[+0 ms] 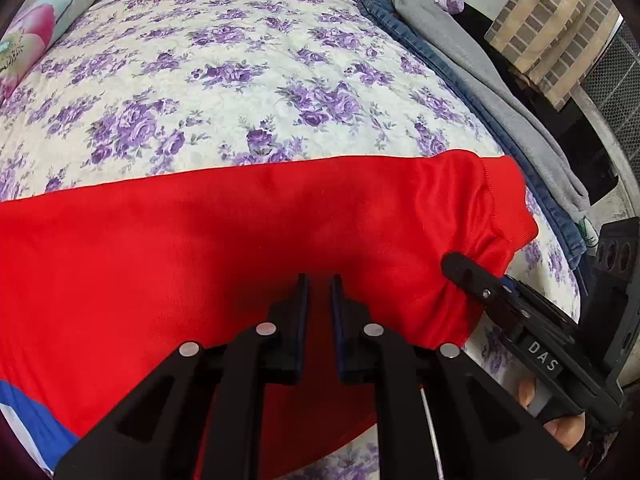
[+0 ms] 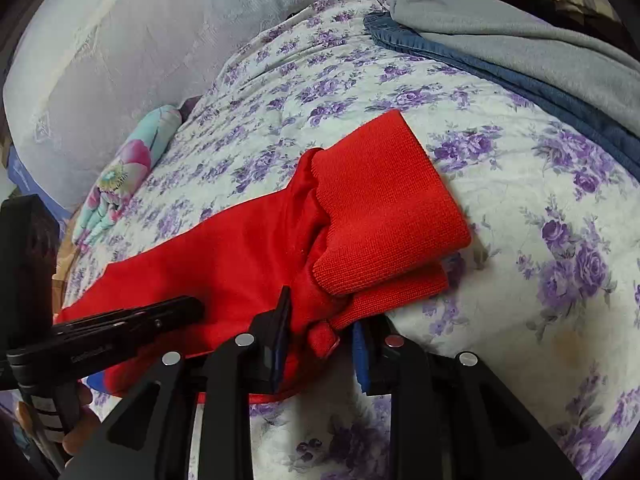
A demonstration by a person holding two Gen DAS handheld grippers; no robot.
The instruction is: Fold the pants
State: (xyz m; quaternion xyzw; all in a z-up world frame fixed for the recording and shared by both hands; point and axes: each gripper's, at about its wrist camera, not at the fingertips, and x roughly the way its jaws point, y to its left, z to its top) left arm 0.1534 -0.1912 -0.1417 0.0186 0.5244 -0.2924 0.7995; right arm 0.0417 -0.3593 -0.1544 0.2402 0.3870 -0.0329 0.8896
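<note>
Red pants (image 1: 248,232) lie across the flower-print bed (image 1: 224,80), ribbed cuffs (image 2: 384,208) toward the folded blue jeans (image 1: 460,80) and grey garment (image 1: 480,64) at the bed's edge. Left tool (image 1: 320,292) over the red fabric, jaws a narrow gap apart; cannot tell if cloth is pinched between them. Right tool (image 2: 322,320) partly open, bunched cuff-end fabric sitting between its fingers, touching the left finger (image 2: 282,312); grip not closed on it. Floral pillow (image 1: 36,40) at far side.
</note>
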